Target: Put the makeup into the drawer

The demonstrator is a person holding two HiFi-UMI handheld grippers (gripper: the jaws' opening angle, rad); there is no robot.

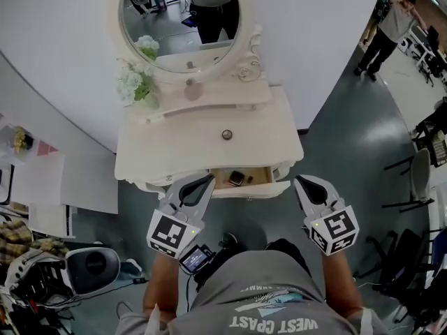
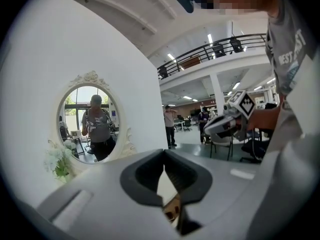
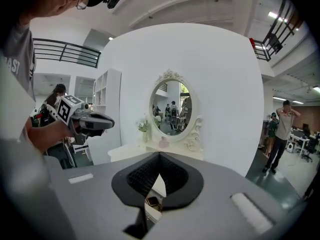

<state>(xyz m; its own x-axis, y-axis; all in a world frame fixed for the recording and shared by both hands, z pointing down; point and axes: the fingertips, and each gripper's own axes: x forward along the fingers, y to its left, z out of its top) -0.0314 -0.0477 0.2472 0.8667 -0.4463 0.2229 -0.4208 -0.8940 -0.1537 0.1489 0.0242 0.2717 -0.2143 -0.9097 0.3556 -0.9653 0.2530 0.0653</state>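
Observation:
A cream dressing table (image 1: 174, 152) with an oval mirror (image 1: 183, 19) stands in front of me. Its front drawer (image 1: 253, 189) is pulled open, and a small dark makeup compact (image 1: 236, 179) lies inside. The same compact (image 3: 152, 201) shows through the gap under the right jaws. A small round jar (image 1: 227, 135) sits on the tabletop, and a pinkish bottle (image 1: 193, 89) stands on the shelf below the mirror. My left gripper (image 1: 207, 179) (image 2: 164, 153) hovers at the drawer's left end, shut and empty. My right gripper (image 1: 300, 181) (image 3: 159, 155) is just right of the drawer, also shut and empty.
White flowers (image 1: 140, 82) stand at the mirror's left. A curved white wall (image 1: 335, 47) backs the table. A person (image 1: 391, 23) stands at the far right on the grey floor. Chairs (image 1: 419, 180) are on the right, bags and gear (image 1: 77, 271) on the left.

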